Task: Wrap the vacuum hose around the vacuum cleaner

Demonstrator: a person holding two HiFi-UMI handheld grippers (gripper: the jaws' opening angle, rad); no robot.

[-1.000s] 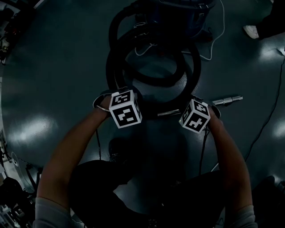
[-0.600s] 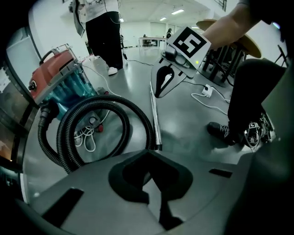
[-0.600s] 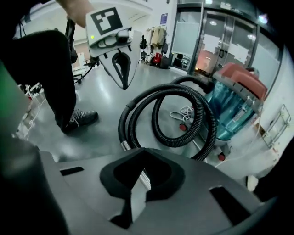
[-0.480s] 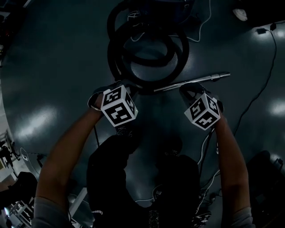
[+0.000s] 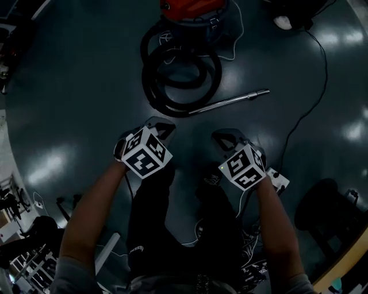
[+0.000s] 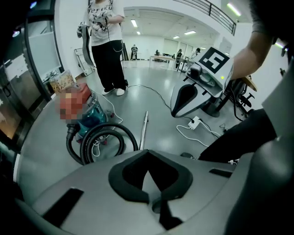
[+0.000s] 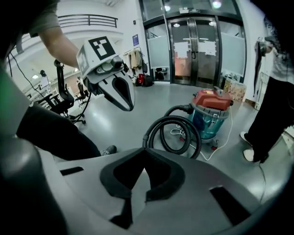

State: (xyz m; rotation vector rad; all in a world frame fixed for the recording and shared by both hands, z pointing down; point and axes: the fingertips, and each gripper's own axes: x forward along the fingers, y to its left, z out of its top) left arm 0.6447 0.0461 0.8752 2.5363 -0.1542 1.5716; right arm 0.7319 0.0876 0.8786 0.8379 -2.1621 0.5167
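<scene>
The left tool [image 5: 161,127] and the right tool [image 5: 225,138] are both fully closed and empty. Well ahead of them the vacuum hose [image 5: 181,74] lies coiled on the floor [image 5: 69,86] in front of the vacuum cleaner [image 5: 192,10]. The left gripper view shows a metal tube [image 6: 144,128] beside the coil. The right gripper view does not, but shows glass doors [image 7: 193,46] behind.

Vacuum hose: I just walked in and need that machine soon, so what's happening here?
A person holds the left gripper and right gripper, both shut and empty, clear of the hose. It lies coiled on the floor beside the vacuum cleaner, not around it, the metal wand alongside.
</scene>
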